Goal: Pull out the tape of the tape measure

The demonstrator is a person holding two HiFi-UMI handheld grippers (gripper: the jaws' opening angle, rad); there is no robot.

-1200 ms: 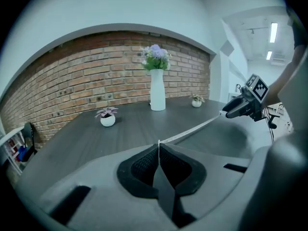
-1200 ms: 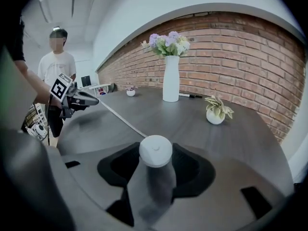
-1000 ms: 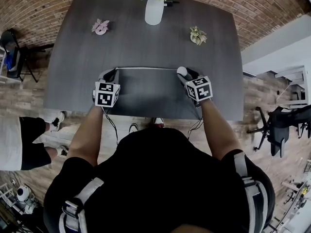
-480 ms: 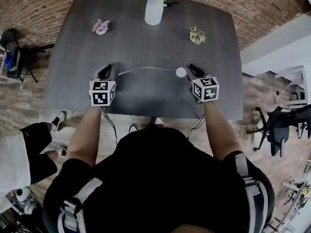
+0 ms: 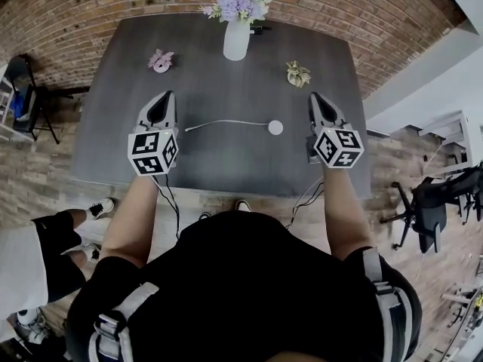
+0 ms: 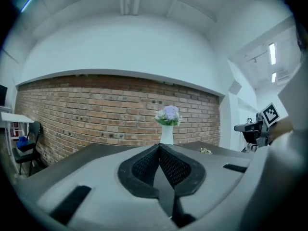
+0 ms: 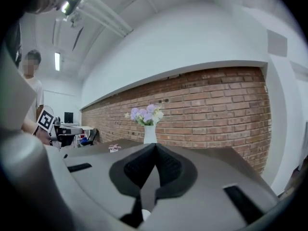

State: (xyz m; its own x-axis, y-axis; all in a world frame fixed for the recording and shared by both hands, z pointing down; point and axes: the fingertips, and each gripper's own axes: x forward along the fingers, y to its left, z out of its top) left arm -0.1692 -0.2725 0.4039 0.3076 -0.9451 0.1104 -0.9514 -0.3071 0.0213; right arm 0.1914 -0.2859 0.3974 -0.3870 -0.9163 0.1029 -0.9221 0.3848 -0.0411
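The tape measure's round white case [image 5: 275, 127] lies on the dark table [image 5: 226, 164]. Its thin white tape [image 5: 226, 122] runs left from the case to a free end near the table's middle left. My left gripper [image 5: 168, 95] hovers left of that tape end, shut and empty, its pads [image 6: 147, 165] meeting at the tip. My right gripper [image 5: 313, 95] hovers right of the case, apart from it, its pads [image 7: 168, 165] also shut on nothing. In both gripper views the jaws point at the brick wall, above the table.
A white vase of purple flowers [image 5: 236, 36] stands at the table's far edge. There is a pink ornament [image 5: 160, 60] at far left and a small plant ornament [image 5: 297, 74] at far right. A person [image 5: 45, 236] stands left of the table. Chairs [image 5: 426, 202] sit at both sides.
Both grippers let go of the tape measure, shut, rose and moved outward. The case and pulled-out tape now lie free on the table between them.
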